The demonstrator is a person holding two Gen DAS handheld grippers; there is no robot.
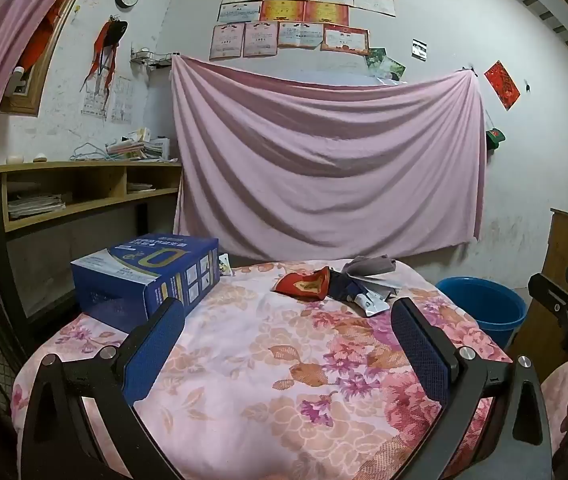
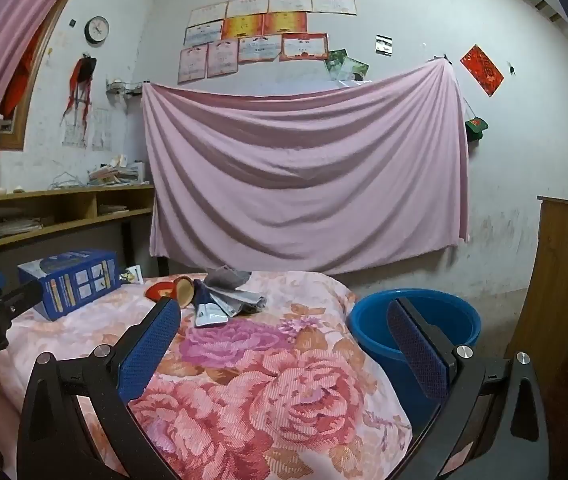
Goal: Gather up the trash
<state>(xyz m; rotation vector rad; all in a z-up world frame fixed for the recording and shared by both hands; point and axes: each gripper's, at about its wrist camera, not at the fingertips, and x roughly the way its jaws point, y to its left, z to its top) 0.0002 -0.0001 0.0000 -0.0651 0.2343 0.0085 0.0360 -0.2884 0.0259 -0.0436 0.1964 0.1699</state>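
A small heap of trash lies at the far side of the floral-covered table (image 1: 244,360): a red and gold wrapper (image 1: 303,285), a grey crumpled wrapper (image 1: 367,266) and a white and silver packet (image 1: 371,304). The same heap shows in the right wrist view, with the red wrapper (image 2: 164,291), grey wrapper (image 2: 228,278) and white packet (image 2: 210,314). A blue plastic basin (image 2: 415,320) stands on the floor right of the table; it also shows in the left wrist view (image 1: 479,304). My left gripper (image 1: 287,336) is open and empty, short of the heap. My right gripper (image 2: 284,340) is open and empty over the table's right part.
A blue cardboard box (image 1: 148,276) stands on the table's far left corner, also in the right wrist view (image 2: 72,280). A pink sheet (image 1: 323,160) hangs on the wall behind. A wooden shelf (image 1: 80,192) stands at left, a wooden cabinet (image 2: 563,280) at right.
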